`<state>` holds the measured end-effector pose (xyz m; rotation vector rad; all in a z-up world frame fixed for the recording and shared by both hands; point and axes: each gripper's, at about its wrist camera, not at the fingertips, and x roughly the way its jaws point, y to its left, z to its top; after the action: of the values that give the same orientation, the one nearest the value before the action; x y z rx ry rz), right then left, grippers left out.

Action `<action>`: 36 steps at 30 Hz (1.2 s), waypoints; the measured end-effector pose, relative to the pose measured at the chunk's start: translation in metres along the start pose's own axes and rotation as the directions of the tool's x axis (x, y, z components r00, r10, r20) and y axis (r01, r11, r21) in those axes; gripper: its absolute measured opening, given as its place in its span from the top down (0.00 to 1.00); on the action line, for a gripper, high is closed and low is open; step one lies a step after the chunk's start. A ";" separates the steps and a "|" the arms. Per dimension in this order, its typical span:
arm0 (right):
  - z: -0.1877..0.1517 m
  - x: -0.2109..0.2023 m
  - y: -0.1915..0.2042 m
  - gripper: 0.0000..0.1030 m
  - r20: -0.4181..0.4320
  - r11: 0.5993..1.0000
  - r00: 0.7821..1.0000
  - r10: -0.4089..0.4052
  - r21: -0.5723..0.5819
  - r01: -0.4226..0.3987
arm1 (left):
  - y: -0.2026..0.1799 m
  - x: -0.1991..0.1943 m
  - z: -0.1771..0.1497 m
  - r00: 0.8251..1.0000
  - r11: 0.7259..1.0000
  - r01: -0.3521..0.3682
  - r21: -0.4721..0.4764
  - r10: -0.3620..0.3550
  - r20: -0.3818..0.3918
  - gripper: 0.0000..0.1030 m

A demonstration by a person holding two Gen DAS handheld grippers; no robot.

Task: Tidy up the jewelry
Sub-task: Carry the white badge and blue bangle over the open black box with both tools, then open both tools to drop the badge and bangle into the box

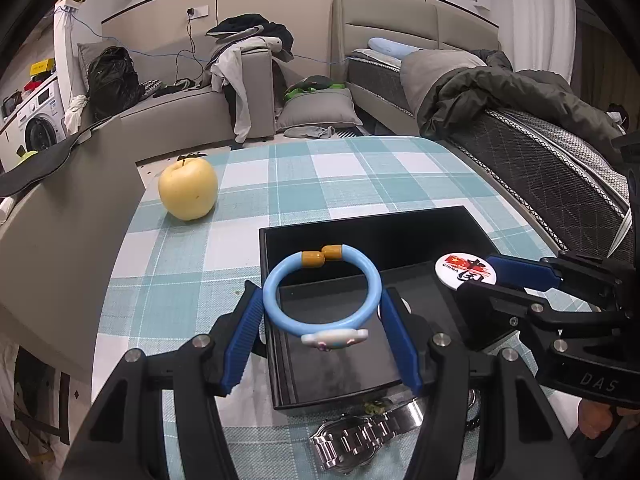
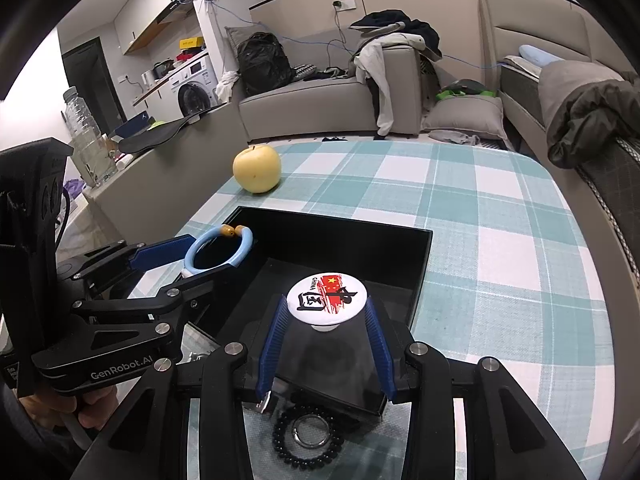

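My left gripper (image 1: 322,304) is shut on a light blue bracelet (image 1: 320,292) with orange end caps and a white charm, held above the left part of the black box (image 1: 360,226). My right gripper (image 2: 327,308) is shut on a round white badge (image 2: 327,299) with a red flag and black characters, held over the box (image 2: 424,272). The badge (image 1: 465,272) and the right gripper show at the right of the left wrist view. The bracelet (image 2: 218,250) and the left gripper show at the left of the right wrist view.
A yellow apple (image 1: 188,189) sits on the checked tablecloth (image 1: 360,176) beyond the box. A metal watch (image 1: 352,440) lies in front of the box. A black bead bracelet (image 2: 308,436) and a metal ring (image 2: 310,429) lie near the box's front edge.
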<state>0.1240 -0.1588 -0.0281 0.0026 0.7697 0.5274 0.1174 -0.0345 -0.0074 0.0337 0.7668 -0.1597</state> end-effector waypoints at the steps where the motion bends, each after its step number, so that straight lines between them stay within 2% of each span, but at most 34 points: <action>1: 0.000 0.000 0.000 0.63 -0.001 1.000 1.000 -0.001 -0.001 0.001 | 0.000 0.000 0.000 1.000 1.000 -0.001 0.000 0.001 0.000 0.46; 26: 0.000 -0.010 -0.005 0.61 0.030 1.000 1.000 -0.004 0.022 0.004 | -0.001 0.001 -0.001 1.000 1.000 -0.007 -0.003 0.007 -0.010 0.46; 28: 0.001 -0.013 -0.006 0.57 0.038 1.000 0.999 -0.007 0.030 0.006 | -0.002 0.000 -0.001 1.000 1.000 -0.008 -0.006 0.008 -0.012 0.46; 32: 0.001 -0.020 -0.010 0.36 0.051 0.998 0.999 -0.006 0.055 0.003 | -0.003 -0.002 -0.001 1.000 1.000 -0.003 -0.004 0.003 -0.024 0.46; 34: 0.001 -0.026 -0.013 0.31 0.064 0.998 0.998 -0.007 0.065 0.003 | -0.002 -0.004 0.000 1.000 1.000 0.013 -0.009 -0.013 -0.023 0.45; 36: 0.001 -0.032 -0.014 0.21 0.080 0.998 0.997 -0.018 0.069 0.012 | -0.002 -0.007 0.000 0.999 0.999 0.035 -0.021 -0.035 -0.021 0.37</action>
<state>0.1120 -0.1856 -0.0095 0.0815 0.7077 0.4833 0.1120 -0.0357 -0.0030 0.0026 0.7901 -0.1851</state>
